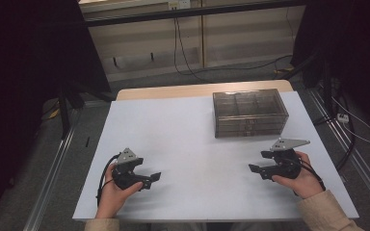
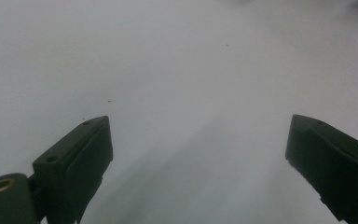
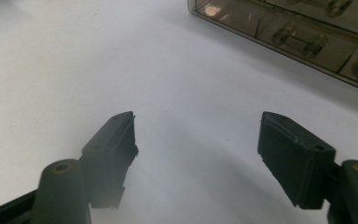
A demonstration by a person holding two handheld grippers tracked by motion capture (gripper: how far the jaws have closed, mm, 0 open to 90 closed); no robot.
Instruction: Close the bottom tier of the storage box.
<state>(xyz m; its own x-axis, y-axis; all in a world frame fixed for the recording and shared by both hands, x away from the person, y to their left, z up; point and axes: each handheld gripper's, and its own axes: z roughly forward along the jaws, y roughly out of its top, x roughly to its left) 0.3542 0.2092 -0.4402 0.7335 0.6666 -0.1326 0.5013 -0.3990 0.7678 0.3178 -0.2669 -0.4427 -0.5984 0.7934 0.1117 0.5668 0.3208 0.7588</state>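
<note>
Your left hand [image 1: 115, 190] sits at the near left of the table [image 1: 183, 144], wrapped around the left gripper [image 1: 153, 178], whose jaws point toward the middle of the white top. Seen along that gripper's own jaws, they stand wide apart with nothing between them, and its fingertips [image 2: 93, 140] hang just over bare white surface, where a soft shadow spreads beneath them (a few tiny dark specks dot the top ahead). Its grey plate [image 1: 126, 155] faces up and its cable [image 1: 101, 180] loops past your wrist. Moving right, the middle of the table lies between your two hands, which are well apart from each other. Farther back and right of centre stands the box [image 1: 250, 113], a smoky clear case with drawers in its front and compartments showing through its lid; it rests flat near the far edge of the white top, touched by neither gripper. At the near right, your right hand [image 1: 301, 180] holds the right gripper [image 1: 256, 171], which points left toward the centre, the box lying behind it and near. Its jaws are also spread wide and hold nothing, with white table under the fingertips [image 3: 116, 135]. From that gripper's camera the box [image 3: 303, 32] crosses the upper right corner, its drawer fronts and small knob handles visible through the tinted wall.
</note>
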